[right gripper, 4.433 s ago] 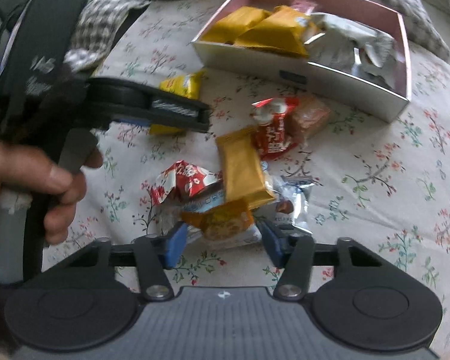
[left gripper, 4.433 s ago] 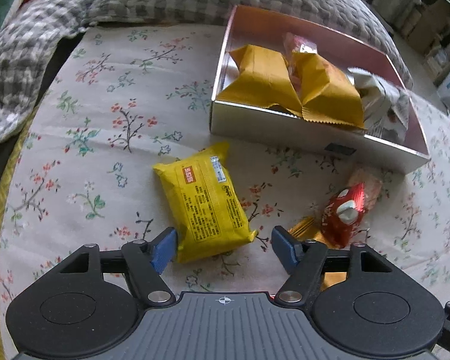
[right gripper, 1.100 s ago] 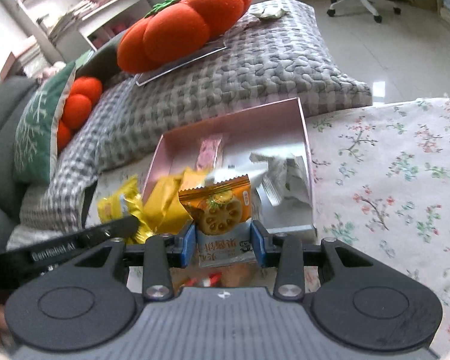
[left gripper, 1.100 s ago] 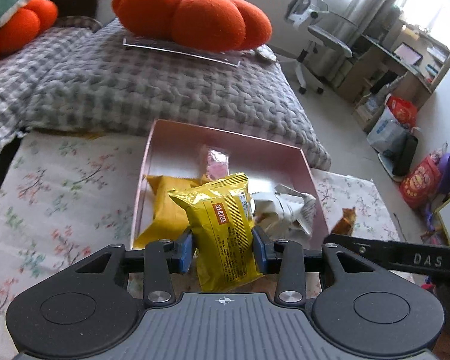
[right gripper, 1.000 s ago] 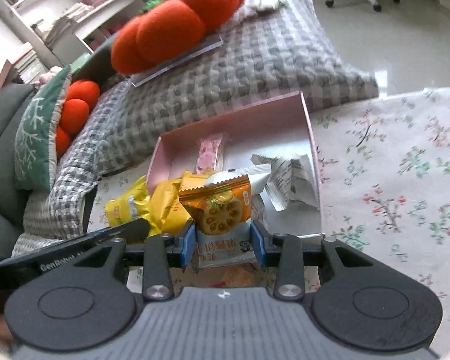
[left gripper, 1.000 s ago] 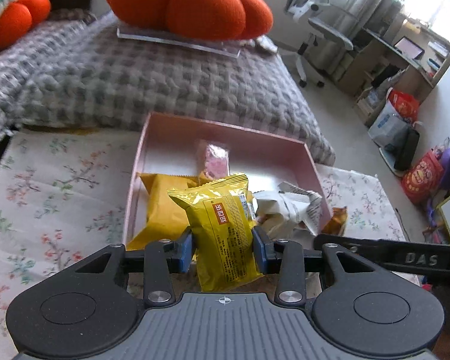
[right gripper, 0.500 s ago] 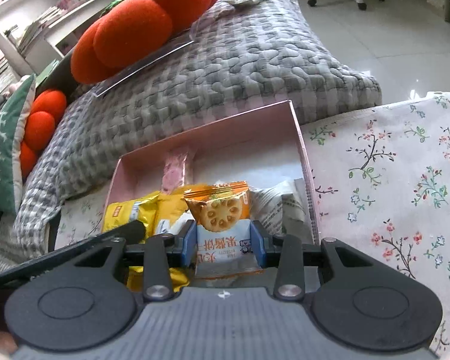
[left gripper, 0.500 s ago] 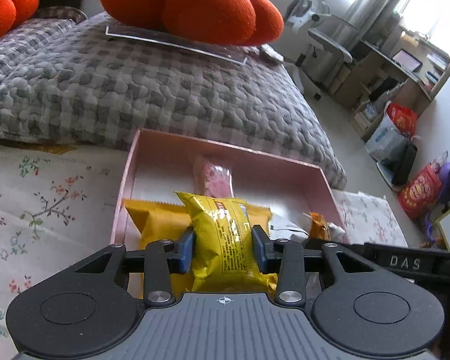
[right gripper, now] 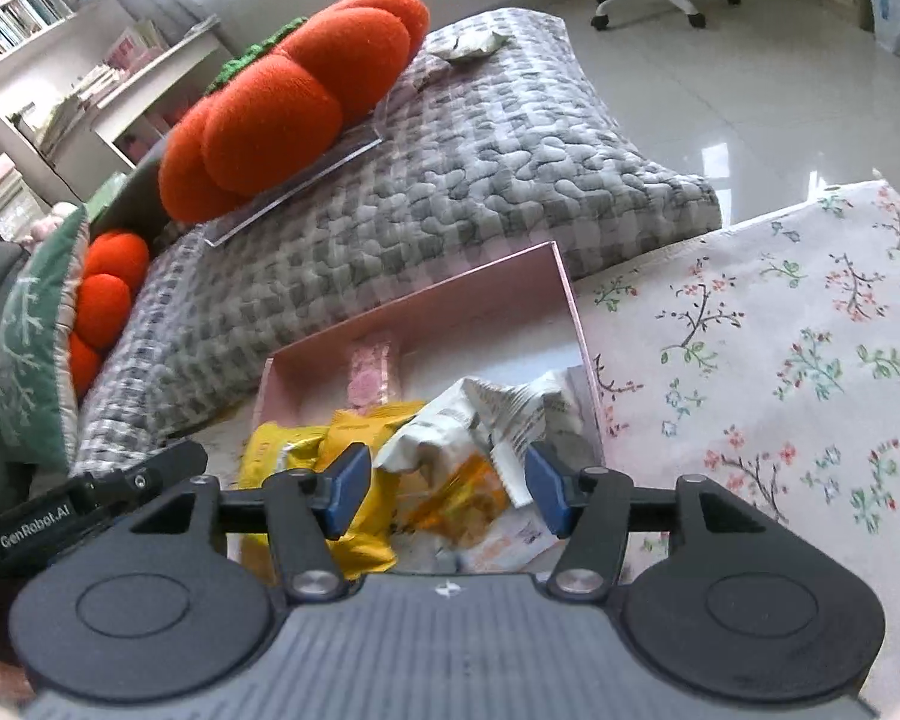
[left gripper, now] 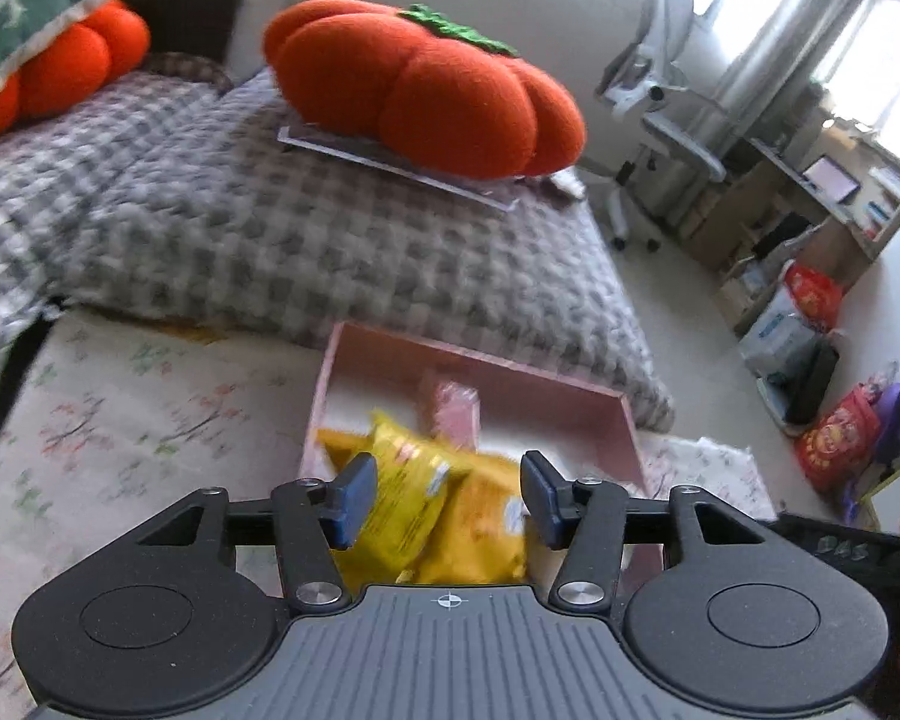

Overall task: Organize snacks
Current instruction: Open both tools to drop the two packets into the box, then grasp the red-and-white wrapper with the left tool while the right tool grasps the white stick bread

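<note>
Both claws have just been opening over the pink box [left gripper: 624, 420]: the left gripper [left gripper: 447, 495] is spread clear of the yellow snack pack [left gripper: 411, 495] lying in it, and the right gripper [right gripper: 447, 489] likewise above the orange snack pack [right gripper: 468, 498].

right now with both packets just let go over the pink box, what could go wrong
Both grippers' jaws have just been opening. The yellow packet lies close to the left gripper's left finger and could be dragged out as the gripper withdraws. The orange biscuit packet sits on a pile near the pink box's front edge below the right gripper; it may slide out onto the floral cloth.
</note>
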`<control>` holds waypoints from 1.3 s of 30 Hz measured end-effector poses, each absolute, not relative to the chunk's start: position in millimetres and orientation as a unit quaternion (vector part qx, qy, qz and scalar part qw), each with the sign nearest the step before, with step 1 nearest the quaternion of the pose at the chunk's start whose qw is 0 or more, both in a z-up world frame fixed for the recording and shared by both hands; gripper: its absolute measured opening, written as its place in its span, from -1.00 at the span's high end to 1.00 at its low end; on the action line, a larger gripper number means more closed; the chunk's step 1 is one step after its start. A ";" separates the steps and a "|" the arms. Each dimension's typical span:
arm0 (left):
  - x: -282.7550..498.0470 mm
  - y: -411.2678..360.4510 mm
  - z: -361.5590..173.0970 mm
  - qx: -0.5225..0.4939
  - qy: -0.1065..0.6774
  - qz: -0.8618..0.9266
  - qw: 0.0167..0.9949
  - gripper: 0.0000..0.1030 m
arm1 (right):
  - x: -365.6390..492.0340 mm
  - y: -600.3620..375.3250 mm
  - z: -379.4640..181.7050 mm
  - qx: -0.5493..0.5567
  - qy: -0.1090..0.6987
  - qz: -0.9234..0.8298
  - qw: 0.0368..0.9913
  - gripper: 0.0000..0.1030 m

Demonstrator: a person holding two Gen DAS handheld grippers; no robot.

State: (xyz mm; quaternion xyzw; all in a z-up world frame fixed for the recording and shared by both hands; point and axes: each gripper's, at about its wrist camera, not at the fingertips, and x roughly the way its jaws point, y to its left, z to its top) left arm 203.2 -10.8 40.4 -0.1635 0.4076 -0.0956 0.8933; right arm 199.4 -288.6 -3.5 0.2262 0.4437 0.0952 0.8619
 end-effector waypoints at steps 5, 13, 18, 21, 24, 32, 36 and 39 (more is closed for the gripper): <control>172.2 2.3 44.1 -0.167 0.431 -0.061 0.884 -0.11 | 181.1 -281.3 11.8 0.206 0.473 0.090 0.852 -0.11; 129.4 -10.6 17.2 -0.126 0.507 -0.082 0.849 -0.31 | 149.1 -238.2 0.1 0.089 0.531 0.126 0.833 -0.37; 122.3 -9.9 -11.9 -0.151 0.554 -0.104 0.812 -0.35 | 143.5 -239.8 -30.1 0.065 0.556 0.125 0.819 -0.24; 116.7 -14.9 -18.0 -0.146 0.563 -0.116 0.805 -0.38 | 146.3 -251.7 -31.8 0.081 0.552 0.110 0.823 -0.21; 108.4 -27.7 -24.2 -0.113 0.572 -0.128 0.802 -0.41 | 144.6 -256.4 -29.5 0.105 0.548 0.112 0.822 -0.17; 95.8 -50.1 -50.1 -0.026 0.593 -0.188 0.783 -0.32 | 135.6 -236.9 -39.7 0.099 0.587 0.154 0.788 0.06; 94.5 -46.0 -54.7 -0.017 0.595 -0.172 0.785 0.23 | 133.3 -234.0 -40.9 0.098 0.599 0.166 0.777 0.11; 93.4 -42.6 -51.8 -0.016 0.592 -0.170 0.788 0.37 | 130.8 -233.0 -41.0 0.102 0.604 0.176 0.771 0.14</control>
